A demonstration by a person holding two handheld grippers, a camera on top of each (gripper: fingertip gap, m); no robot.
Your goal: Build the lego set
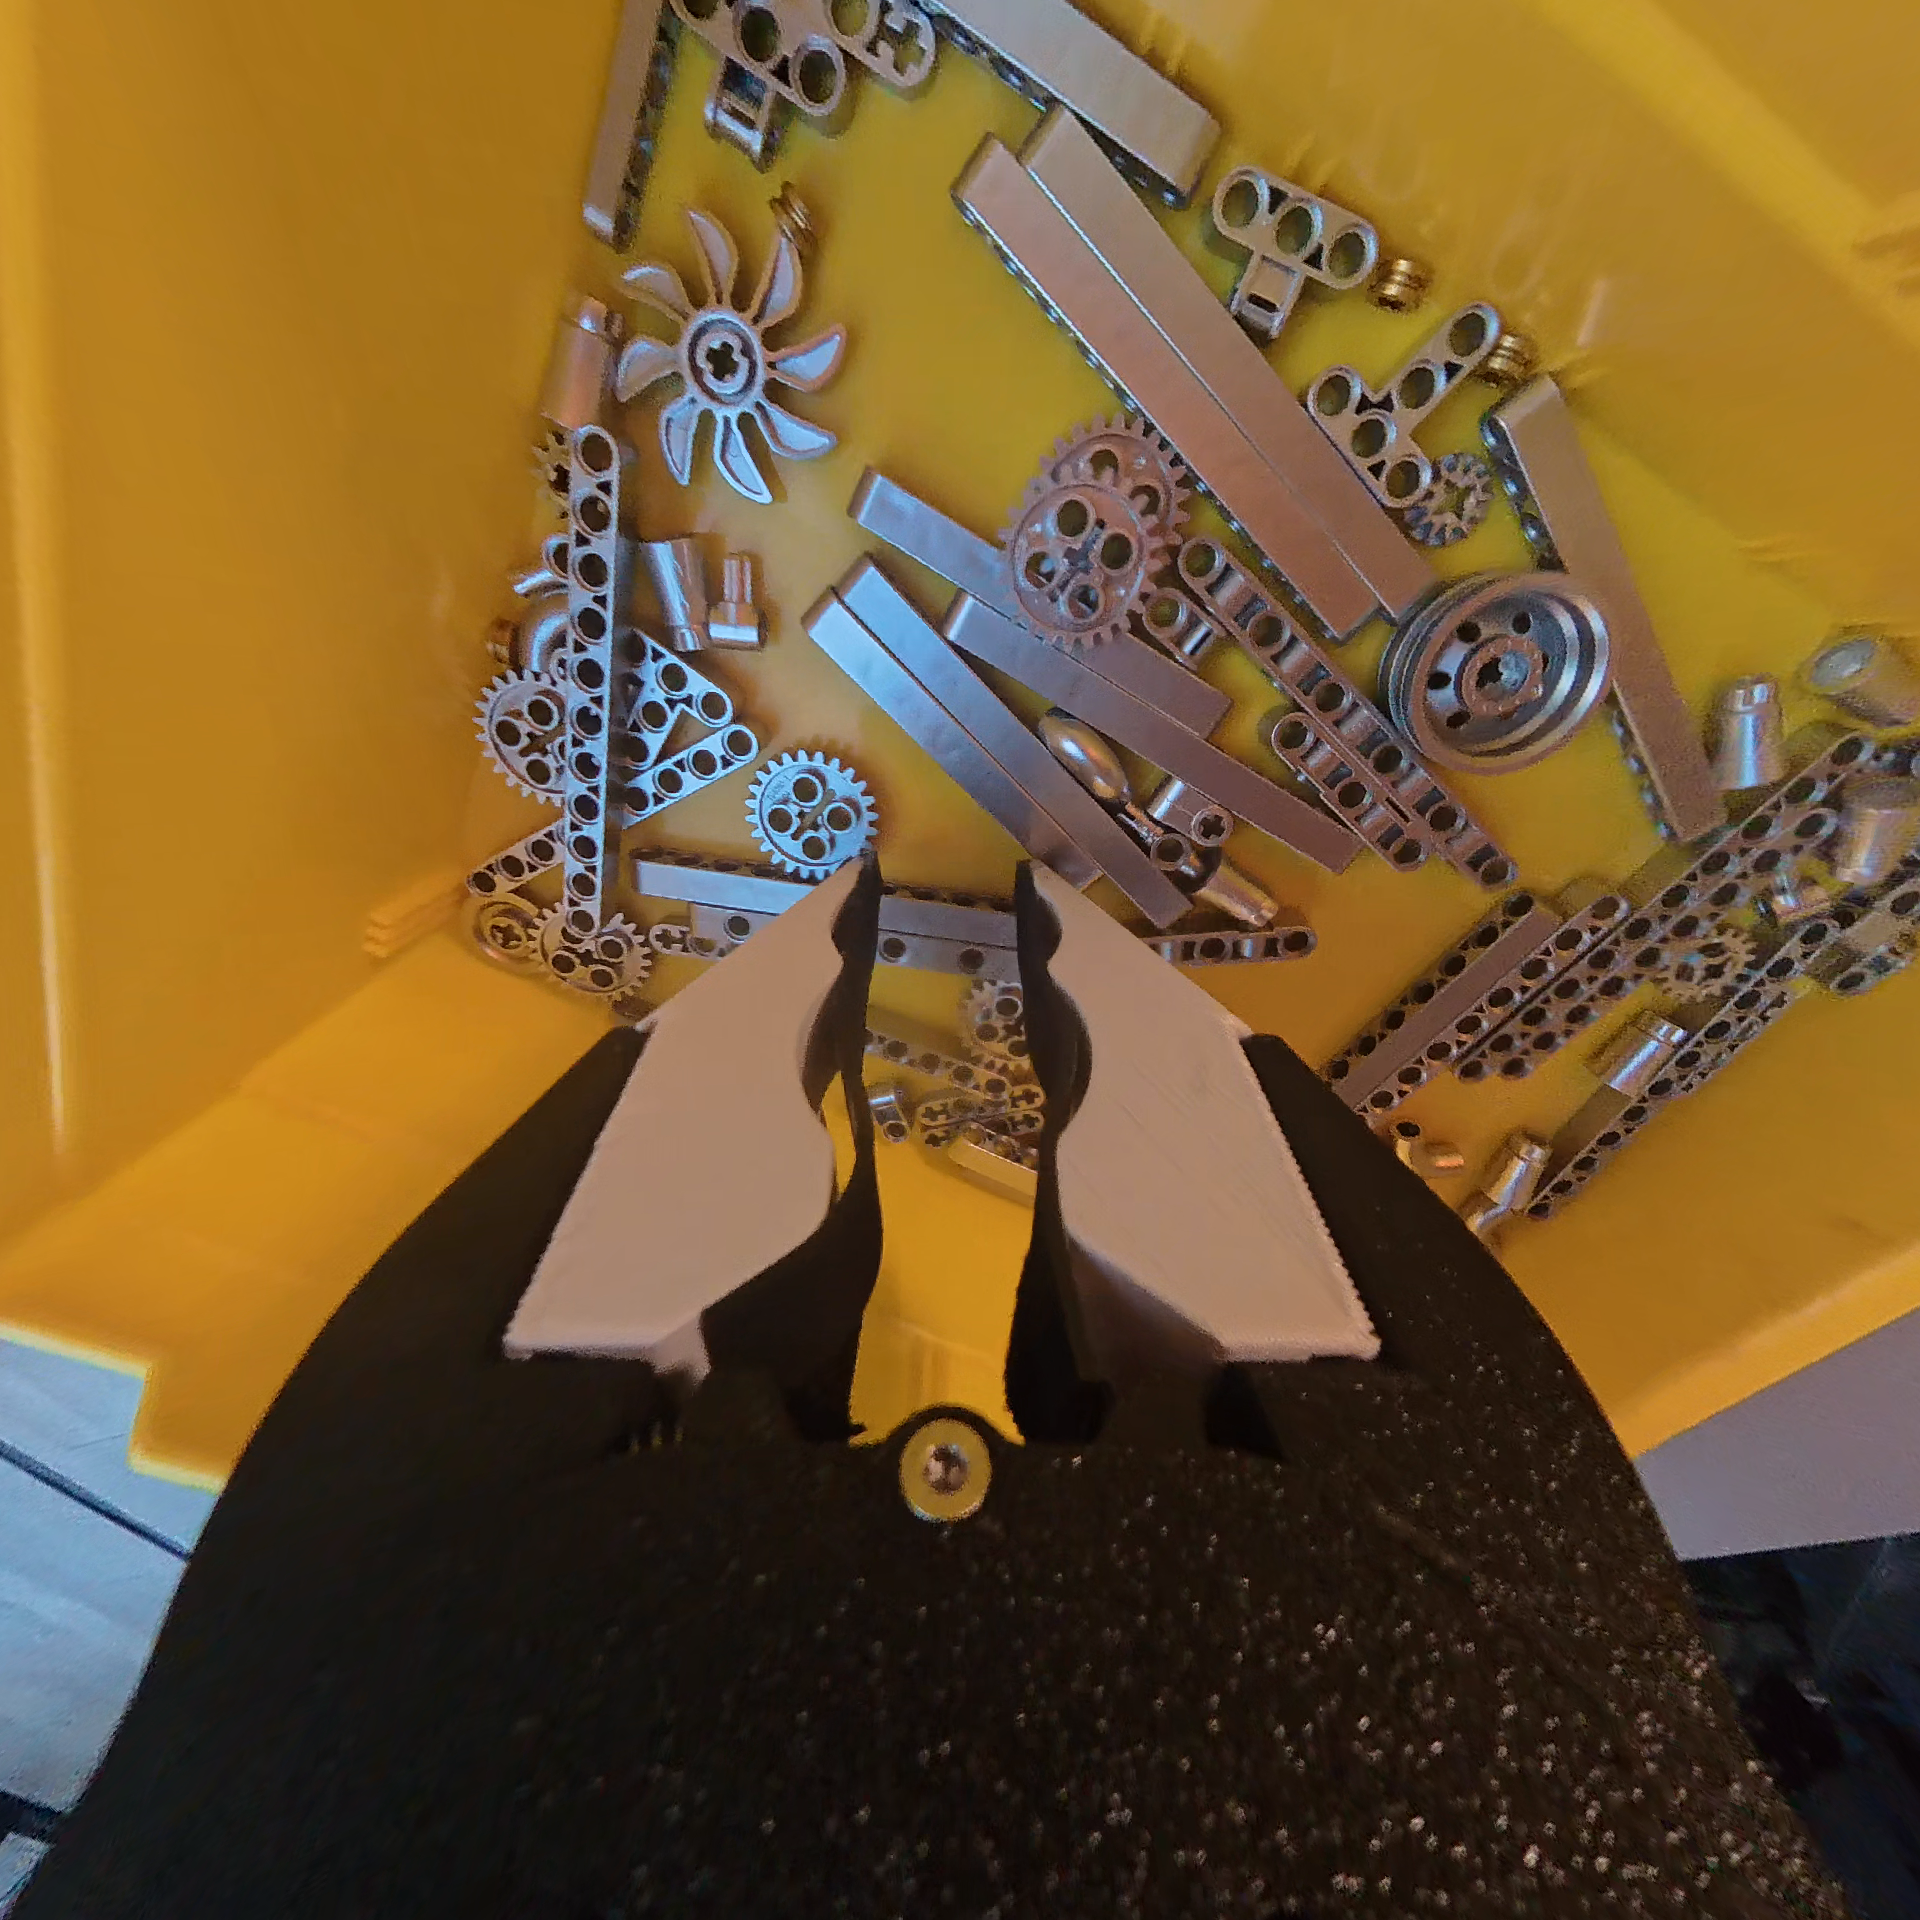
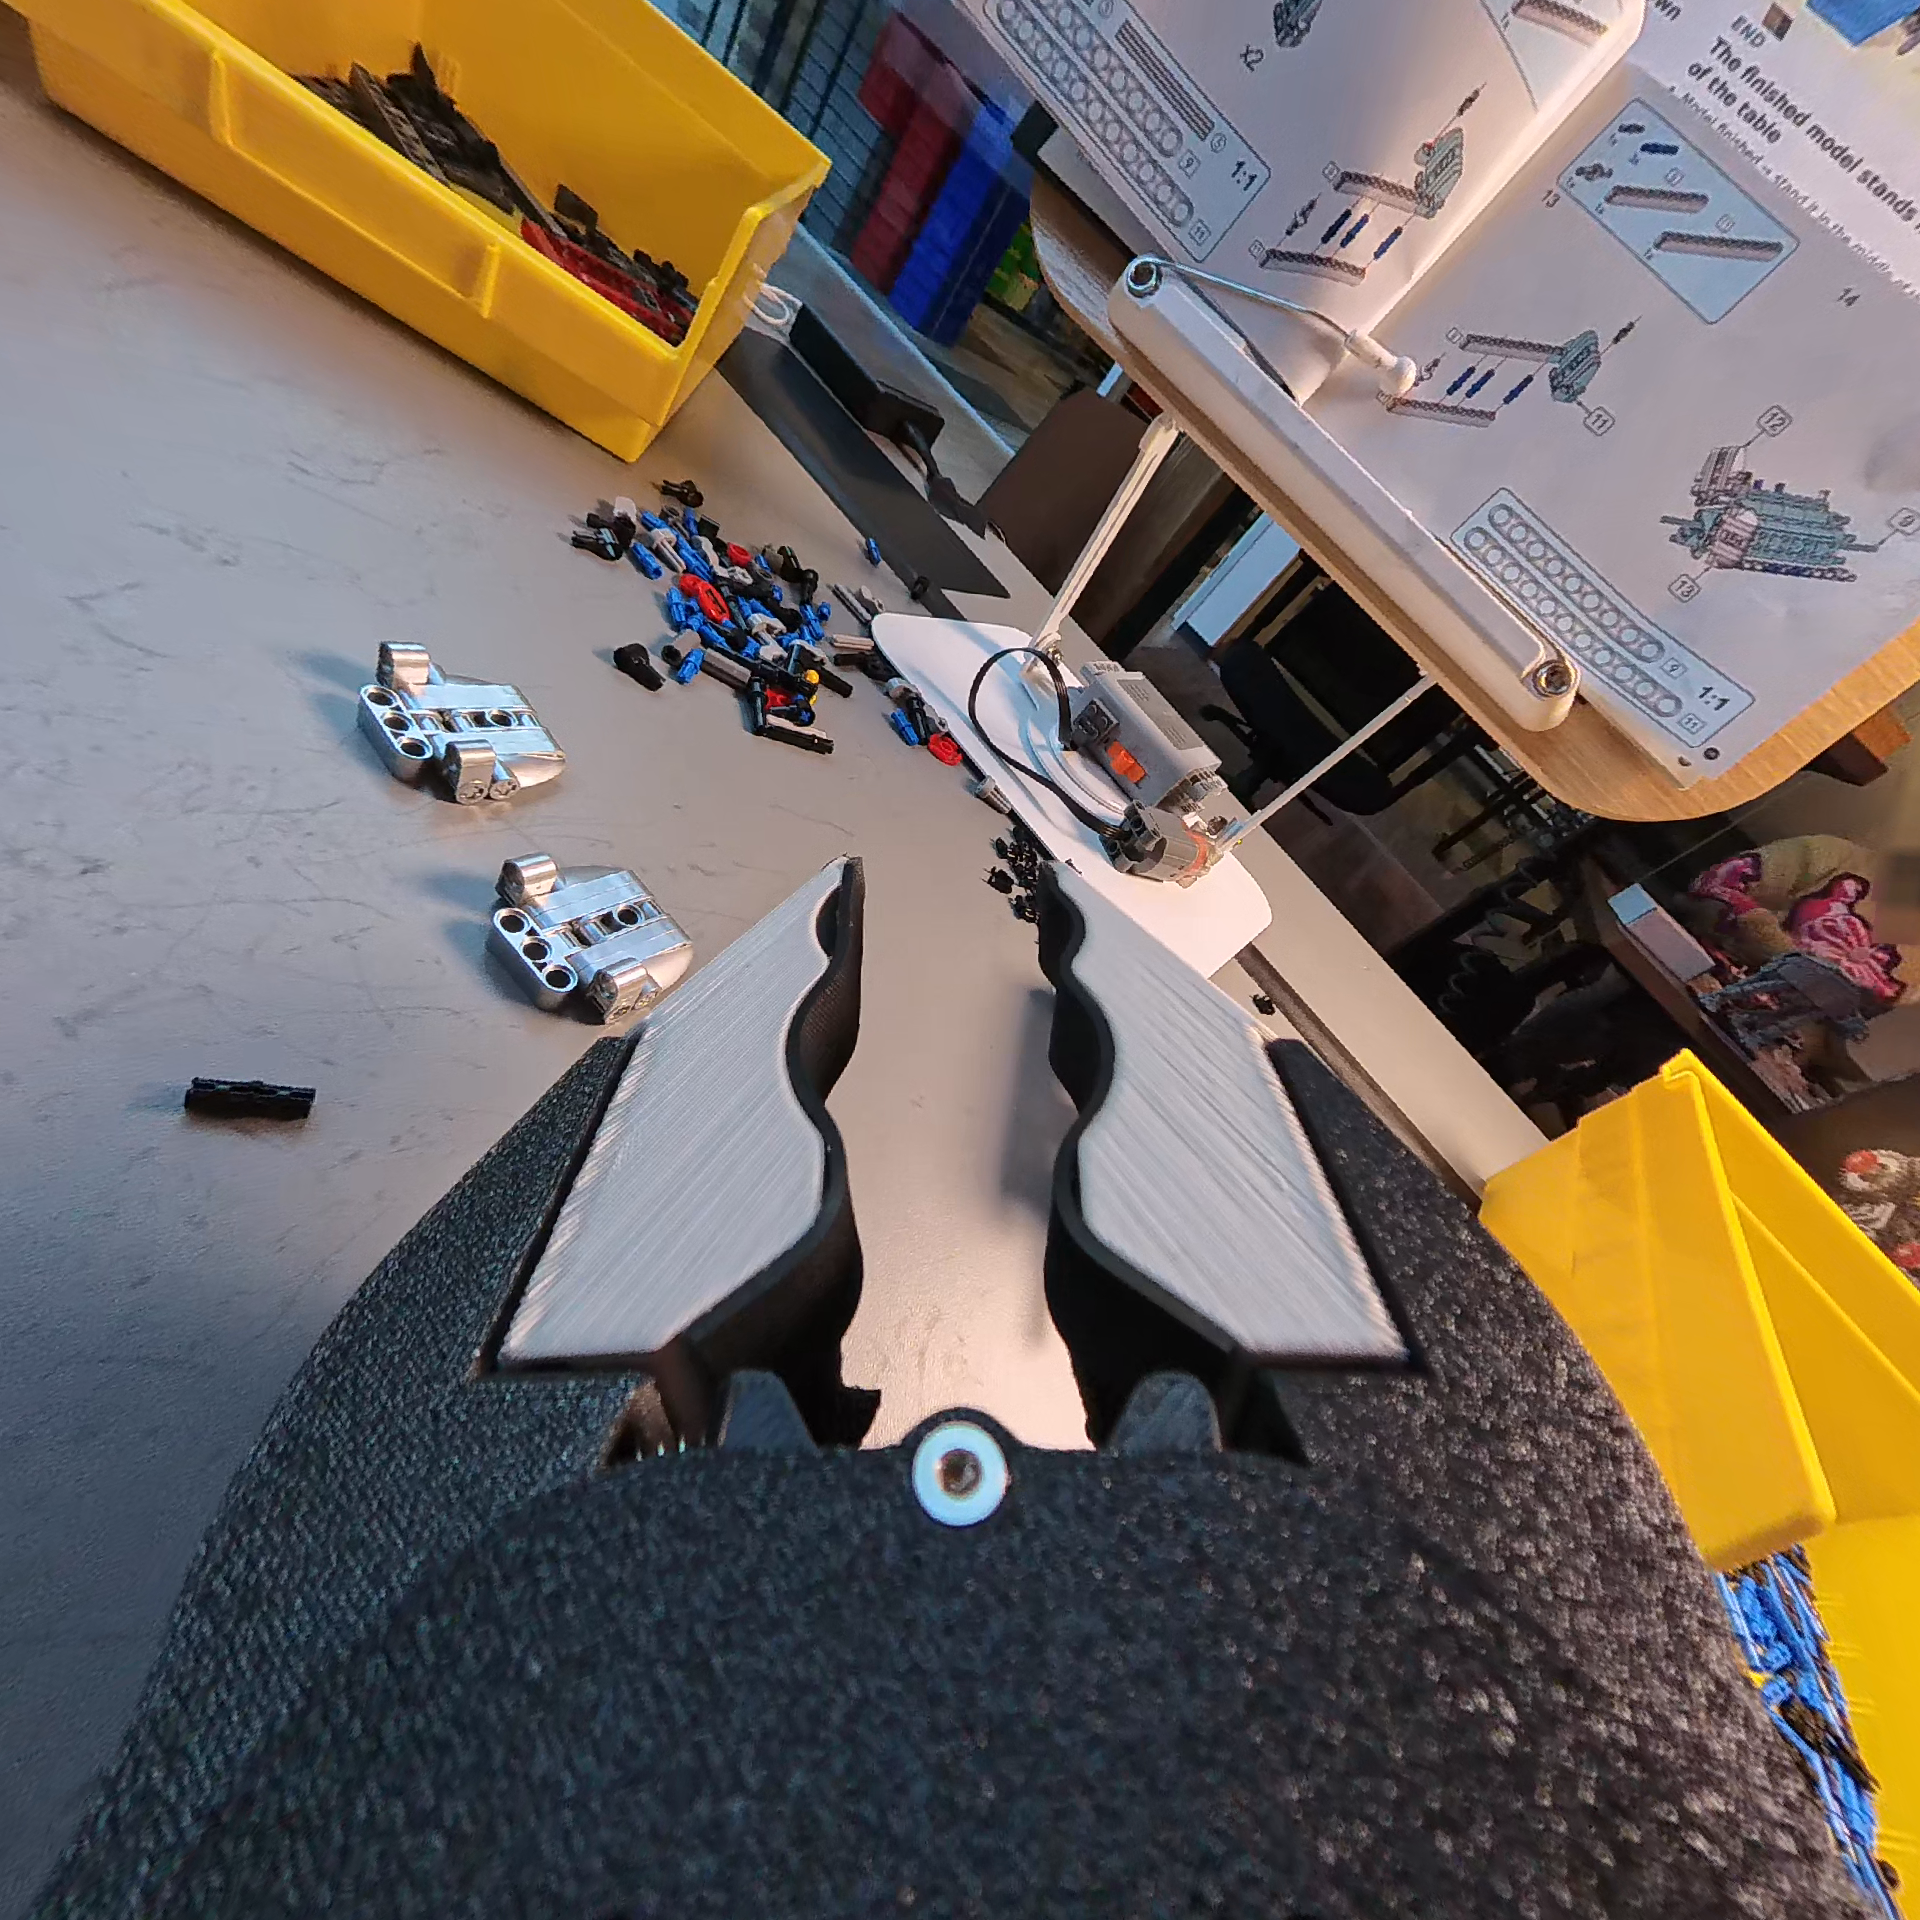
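Note:
My left gripper (image 1: 945, 883) is open and empty inside a yellow bin (image 1: 260, 520). The bin holds many silver building-toy parts: beams with holes, flat beams, gears, a fan-shaped rotor (image 1: 727, 364) and a pulley wheel (image 1: 1496, 675). The fingertips hover just above a silver holed beam (image 1: 935, 930), with a small gear (image 1: 812, 810) just left of the left tip. My right gripper (image 2: 951, 883) is open and empty above a grey table (image 2: 260, 520). Two silver curved panel assemblies (image 2: 457, 722) (image 2: 587, 935) lie to its left.
A pile of small blue, black and red pins (image 2: 727, 613) lies ahead. A white stand base (image 2: 1195, 904) carries a grey motor with a cable (image 2: 1132, 769) and holds an instruction sheet (image 2: 1558, 343). Yellow bins stand at far left (image 2: 468, 208) and near right (image 2: 1714, 1299). A black pin (image 2: 249, 1098) lies at the left. The gap from one gripper's tips to the other's is roughly 65 cm.

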